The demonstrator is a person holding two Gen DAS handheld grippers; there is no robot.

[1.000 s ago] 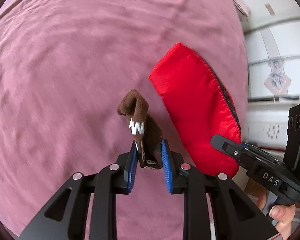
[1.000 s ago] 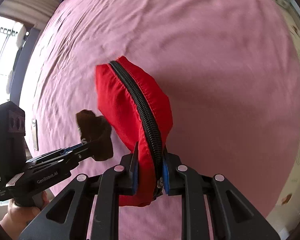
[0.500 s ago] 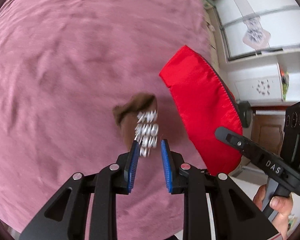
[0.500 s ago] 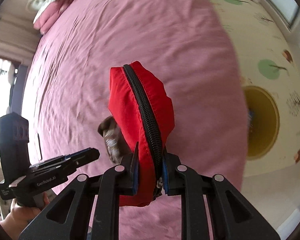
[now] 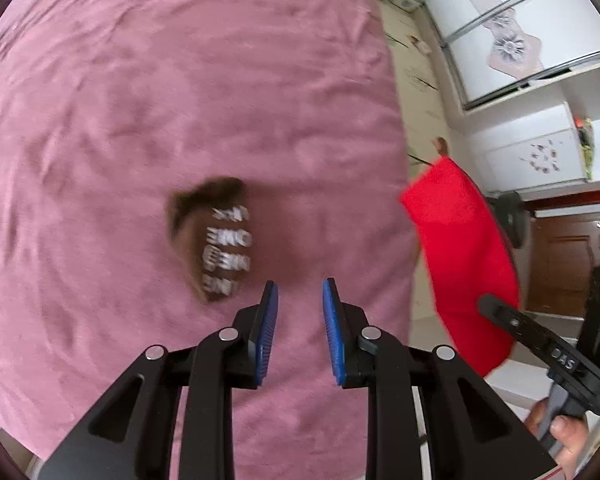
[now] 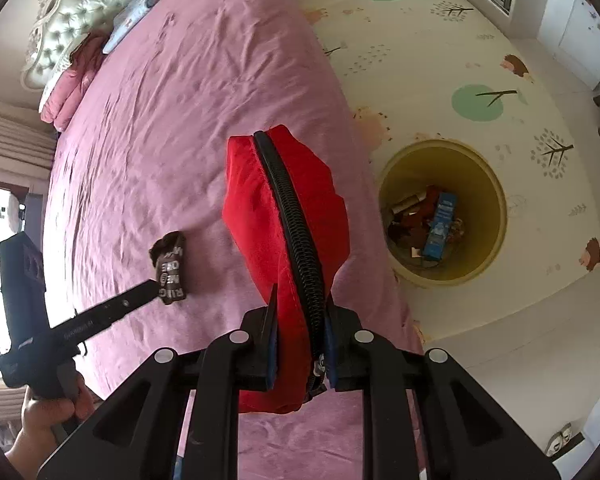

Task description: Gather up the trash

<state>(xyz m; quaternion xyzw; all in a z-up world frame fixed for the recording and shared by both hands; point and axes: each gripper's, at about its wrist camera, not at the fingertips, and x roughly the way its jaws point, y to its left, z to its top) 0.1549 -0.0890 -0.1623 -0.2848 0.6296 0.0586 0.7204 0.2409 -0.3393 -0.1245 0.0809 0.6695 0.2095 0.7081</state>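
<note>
Your left gripper (image 5: 296,316) has its two blue-padded fingers apart, with nothing between them. It hangs over a wide pink bedspread (image 5: 140,100). Just ahead of the left finger and slightly to its left lies a small brown wrapper (image 5: 212,236) with white lettering. It rests flat on the bedspread and is blurred in the left wrist view; it does not touch the fingers. From the right wrist view the same wrapper (image 6: 170,268) sits at the tip of your left gripper (image 6: 150,286), which reaches in from the lower left, held by your left hand (image 6: 44,424).

Your right gripper (image 6: 300,332) is clamped on a red zippered pouch (image 6: 284,216). The fingers pinch the pouch near its lower end, on either side of the black zipper that runs up the middle. The pouch stands up above the bedspread (image 6: 180,100), near the bed's right edge. In the left wrist view the pouch (image 5: 464,256) shows at the right, past the edge of the bed, with your right gripper (image 5: 496,308) holding it from below.

Beside the bed, on a pale floor mat (image 6: 460,60) printed with trees, stands a round yellow bin (image 6: 484,216). It is open at the top and holds several scraps, among them a blue box (image 6: 440,224). At the far end of the bed are a tufted headboard (image 6: 84,4) and a pink pillow (image 6: 68,92).
</note>
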